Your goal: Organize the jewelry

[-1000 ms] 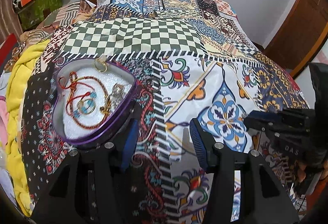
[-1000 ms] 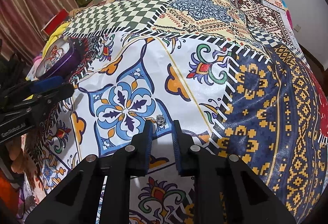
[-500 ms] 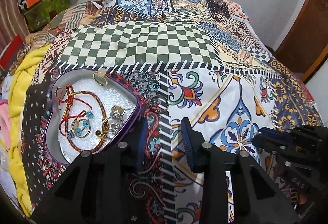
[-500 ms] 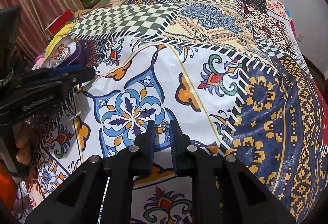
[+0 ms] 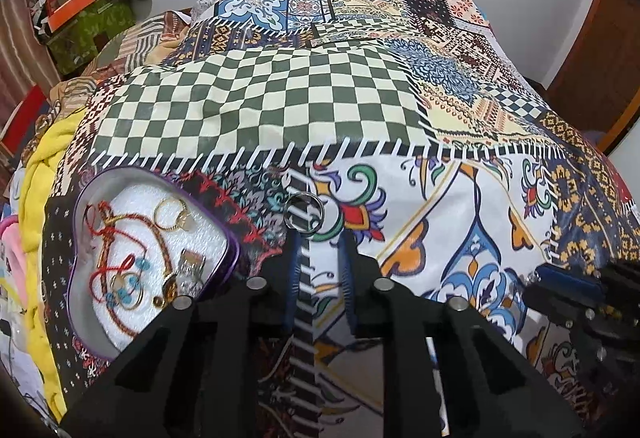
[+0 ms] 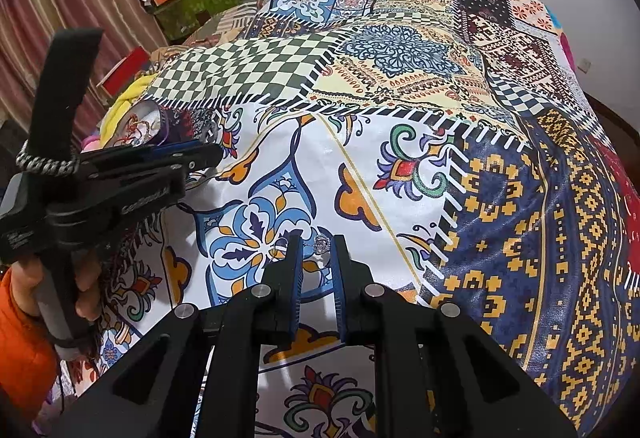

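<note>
- Your left gripper (image 5: 318, 238) is low over the bed (image 5: 280, 109), right next to the purple heart-shaped box (image 5: 232, 258).
- Its fingers (image 5: 292, 262) are spread a little, with nothing between them.
- A silver ring (image 5: 304, 212) lies flat on the bedspread just past those fingertips, close to the box's right side. The fingers are not touching it.
- Inside the box, on white padding, you can see a gold ring (image 5: 172, 213), red and brown cords (image 5: 112, 238) with blue beads, and some small shiny pieces (image 5: 192, 262).
- Your right gripper (image 6: 316, 250) is farther from the box, over the blue flower pattern on the bedspread.
- Its fingers (image 6: 294, 262) are only a little apart, and a small sparkly silver piece (image 6: 322, 245) sits between the tips. You cannot tell if they are pinching it or if it just lies on the bed.
- From the right camera you see your hand (image 6: 86, 290) in an orange sleeve (image 6: 20, 338) holding the left gripper's handle.
</note>
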Motion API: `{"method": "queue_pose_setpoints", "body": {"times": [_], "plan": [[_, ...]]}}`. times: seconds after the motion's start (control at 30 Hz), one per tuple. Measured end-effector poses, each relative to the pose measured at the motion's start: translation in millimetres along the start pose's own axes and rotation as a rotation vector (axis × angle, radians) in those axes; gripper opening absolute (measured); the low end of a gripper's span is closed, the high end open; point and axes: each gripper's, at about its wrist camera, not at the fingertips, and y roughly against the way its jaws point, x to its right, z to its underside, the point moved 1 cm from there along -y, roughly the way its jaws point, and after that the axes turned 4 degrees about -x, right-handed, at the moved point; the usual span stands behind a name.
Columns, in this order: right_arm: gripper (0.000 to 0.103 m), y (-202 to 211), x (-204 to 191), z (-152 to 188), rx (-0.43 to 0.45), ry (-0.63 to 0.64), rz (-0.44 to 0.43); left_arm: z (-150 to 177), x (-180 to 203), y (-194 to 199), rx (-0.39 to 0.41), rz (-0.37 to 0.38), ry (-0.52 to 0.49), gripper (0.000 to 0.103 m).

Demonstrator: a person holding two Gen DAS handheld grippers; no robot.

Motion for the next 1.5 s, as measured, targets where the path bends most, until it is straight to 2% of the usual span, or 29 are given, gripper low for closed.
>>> {"method": "queue_pose_setpoints", "body": {"times": [0.07, 0.13, 0.4, 0.63, 0.77, 0.83, 0.93, 1.0, 1.13, 1.27, 1.33, 1.37, 1.5], "plan": [[0.012, 0.9, 1.0, 0.1, 0.005, -0.004, -0.003, -2.7, -1.3, -1.5, -0.003, 0.005, 0.010, 0.010], [0.012, 2.3, 2.6, 0.1, 0.011, -0.010, -0.003, -5.3, -3.4, -2.9, -0.001, 0.017, 0.023, 0.000], [0.012, 5.0, 6.8, -0.3, 0.025, -0.033, -0.017, 6.5, -7.3, 8.3, 0.005, 0.065, 0.022, 0.000], [0.012, 7.8, 10.0, -1.5, 0.038, -0.051, -0.025, 26.1, -12.7, 40.2, 0.042, 0.094, 0.015, 0.000], [0.012, 8.5, 10.6, -2.1, 0.039, -0.056, -0.027, 25.0, -18.7, 52.2, 0.045, 0.102, 0.015, 0.000], [0.012, 9.2, 10.7, -2.0, 0.041, -0.059, -0.026, 20.8, -22.9, 51.9, 0.034, 0.117, 0.037, 0.003], [0.012, 9.8, 12.0, -1.8, 0.042, -0.067, -0.032, 14.3, -25.6, 41.3, 0.006, 0.118, 0.072, 0.017], [0.012, 9.6, 13.1, -2.0, 0.040, -0.070, -0.041, 12.3, -24.4, 32.6, -0.004, 0.106, 0.086, 0.034], [0.012, 9.7, 13.1, -2.4, 0.043, -0.067, -0.049, 9.0, -17.8, 16.7, -0.019, 0.086, 0.084, 0.036], [0.012, 11.4, 11.7, -2.1, 0.052, -0.061, -0.053, 6.0, -3.1, 8.5, -0.001, 0.023, 0.035, 0.036], [0.012, 12.0, 11.7, -1.7, 0.056, -0.061, -0.056, 3.8, 0.7, 4.3, 0.001, 0.014, 0.022, 0.036], [0.012, 12.3, 11.8, -1.4, 0.057, -0.062, -0.058, 2.3, 2.2, 2.8, 0.004, 0.012, 0.015, 0.032], [0.012, 13.2, 12.7, -1.8, 0.061, -0.066, -0.065, -5.1, 3.5, -0.7, 0.005, 0.060, -0.007, 0.012]]}}
